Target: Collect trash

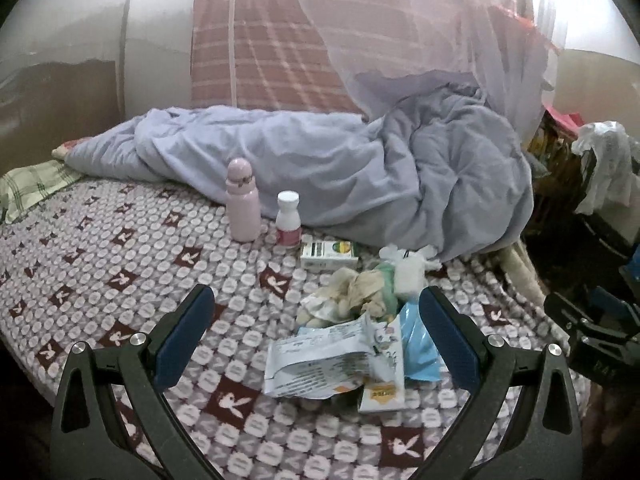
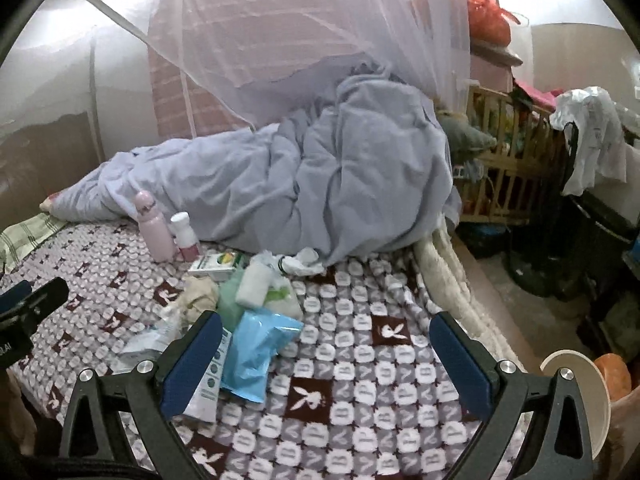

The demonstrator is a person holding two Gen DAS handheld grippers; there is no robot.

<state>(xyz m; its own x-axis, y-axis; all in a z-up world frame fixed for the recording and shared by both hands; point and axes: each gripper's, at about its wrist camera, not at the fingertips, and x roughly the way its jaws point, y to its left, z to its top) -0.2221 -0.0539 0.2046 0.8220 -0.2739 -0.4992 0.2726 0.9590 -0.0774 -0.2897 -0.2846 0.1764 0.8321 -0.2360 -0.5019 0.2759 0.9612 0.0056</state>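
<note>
A: Looking at your left gripper, its jaws stand wide apart over the trash pile on the bed, gripping nothing.

B: And your right gripper?

A: Also spread and empty, beside the blue wrapper. Wrappers overlap loosely, so you may lift one and scatter the others. The pink bottle and pill bottle stand near; a careless sweep could topple them.

A bed with a rabbit-patterned cover fills the room's middle. A rumpled lilac duvet lies along the bed's far side, under a sheer mosquito net. Behind the bed hangs a backlit plaid curtain. Right of the bed stands a wooden crib.
</note>
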